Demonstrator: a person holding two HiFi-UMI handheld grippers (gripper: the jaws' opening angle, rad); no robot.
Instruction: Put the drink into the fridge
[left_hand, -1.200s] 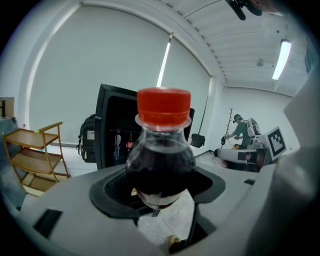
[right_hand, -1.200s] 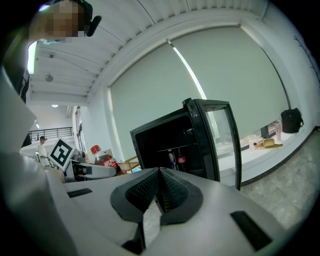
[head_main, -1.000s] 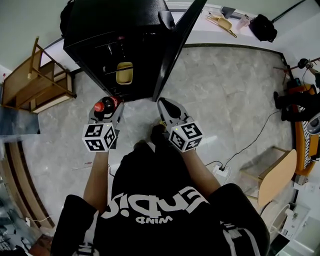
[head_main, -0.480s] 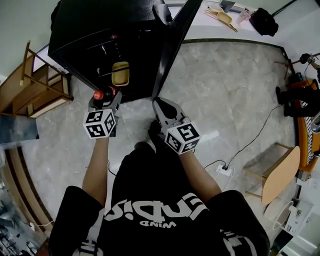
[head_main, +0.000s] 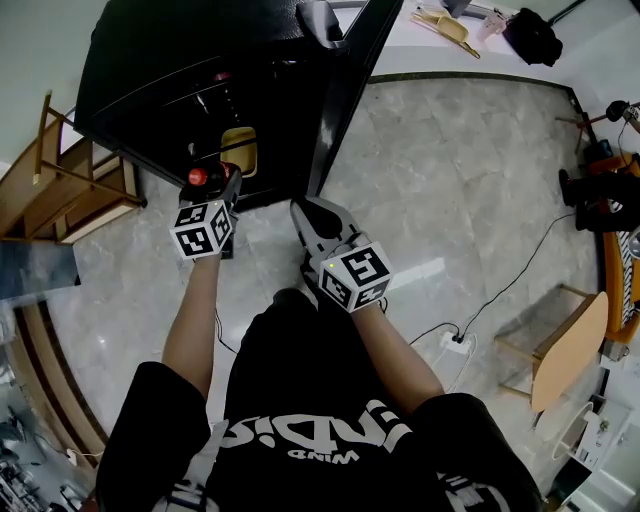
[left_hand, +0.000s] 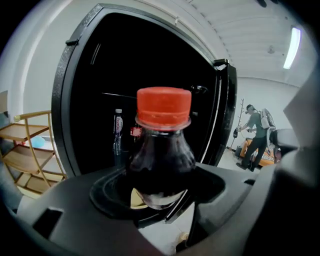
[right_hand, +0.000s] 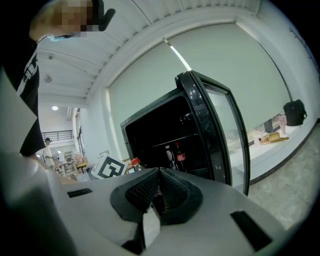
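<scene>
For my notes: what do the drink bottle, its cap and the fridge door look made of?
Drink bottle: clear glossy plastic by the look, dark liquid showing through under soft highlights; glass isn't ruled out. Cap: matte red plastic, opaque and even in colour. Fridge door: glass pane in a glossy black frame; the wall shows through it.

Wooden rack (head_main: 55, 190), chair (head_main: 575, 350), floor power strip (head_main: 460, 344)

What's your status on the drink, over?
Left gripper shut on the drink bottle, at the fridge opening. Right gripper shut, empty. Fridge door open; nothing seen blocking.
</scene>
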